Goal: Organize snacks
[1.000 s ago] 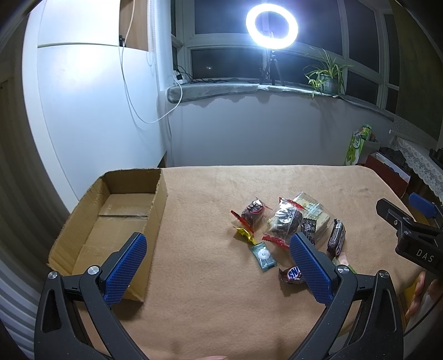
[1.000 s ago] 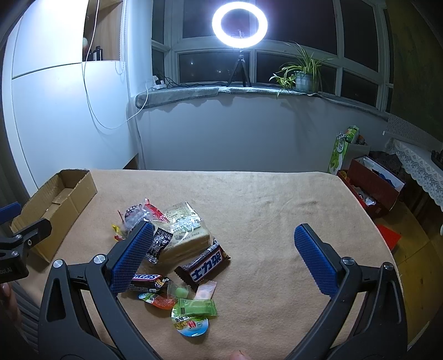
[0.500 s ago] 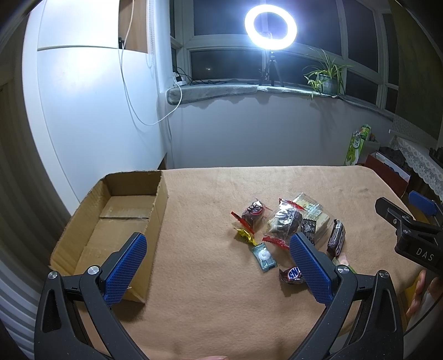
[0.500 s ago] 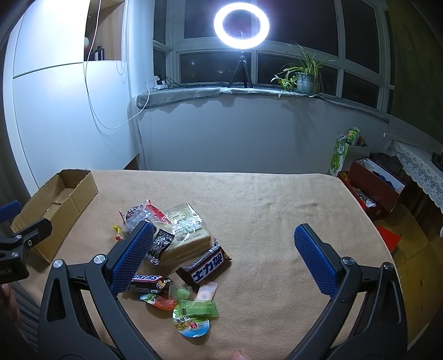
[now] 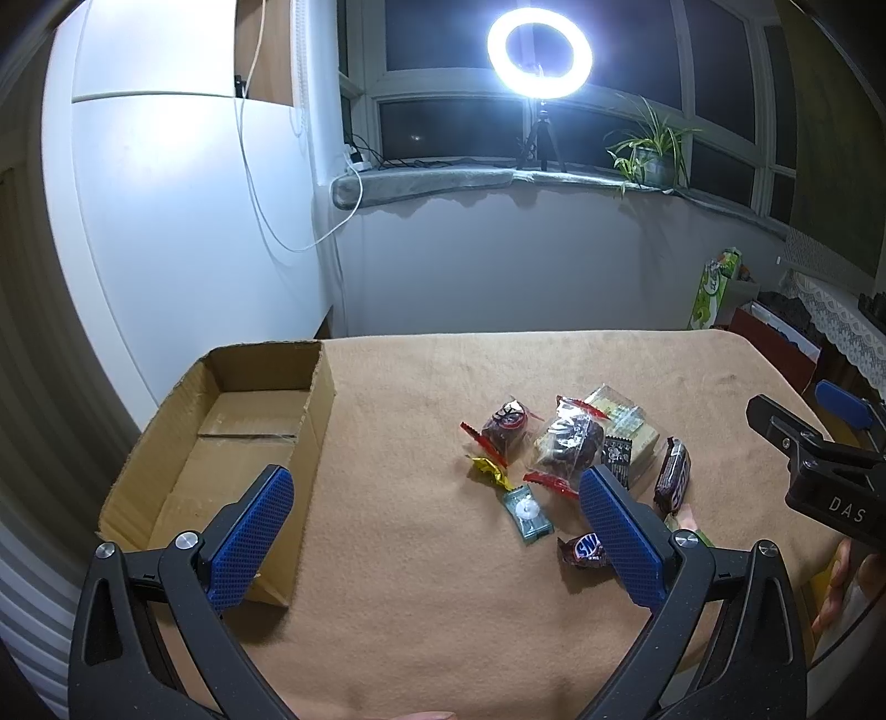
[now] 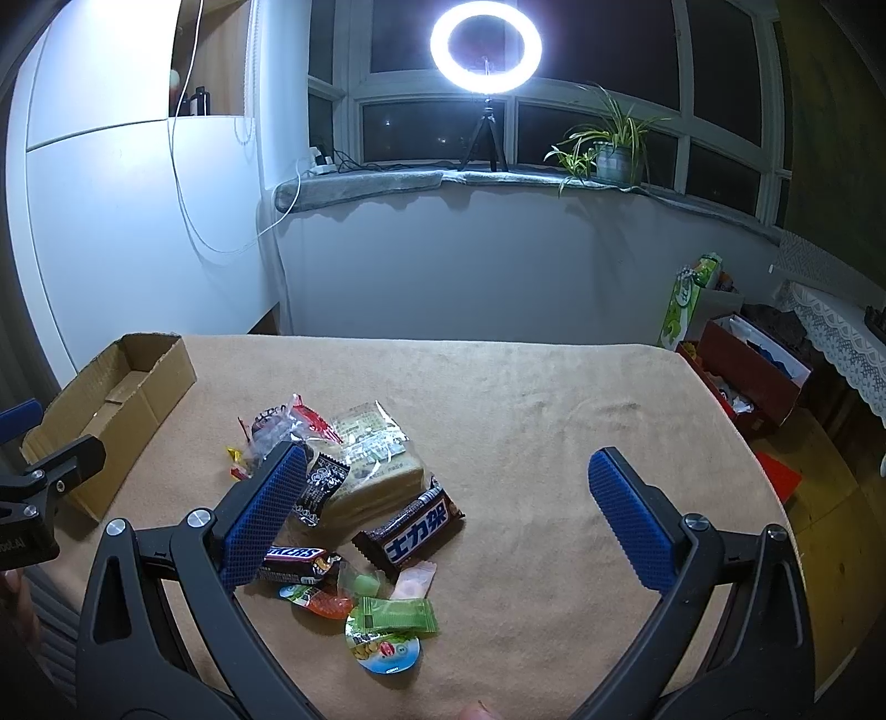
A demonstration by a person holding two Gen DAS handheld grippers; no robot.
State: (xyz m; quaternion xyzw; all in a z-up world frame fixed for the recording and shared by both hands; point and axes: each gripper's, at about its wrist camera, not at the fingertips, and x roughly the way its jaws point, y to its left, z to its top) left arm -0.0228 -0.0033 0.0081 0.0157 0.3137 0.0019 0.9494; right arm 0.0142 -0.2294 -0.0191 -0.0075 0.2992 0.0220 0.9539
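A pile of wrapped snacks lies on the tan tablecloth (image 5: 421, 598): a dark cake pack (image 5: 567, 440), a clear cracker pack (image 6: 382, 465), a brown chocolate bar (image 6: 412, 529), a Snickers bar (image 6: 293, 559), a green wafer pack (image 6: 396, 612) and a round jelly cup (image 6: 385, 648). An open cardboard box (image 5: 232, 437) stands at the table's left; it looks empty. My left gripper (image 5: 429, 531) is open and empty, between box and snacks. My right gripper (image 6: 446, 509) is open and empty above the pile's right side.
A ring light on a tripod (image 6: 486, 52) and a potted plant (image 6: 612, 149) stand on the windowsill. A red box (image 6: 747, 382) and a green bag (image 6: 689, 299) sit on the floor right of the table. A white cabinet (image 5: 183, 232) stands left.
Both views shift only slightly. The grippers stay open and empty, and the snacks and box have not moved.
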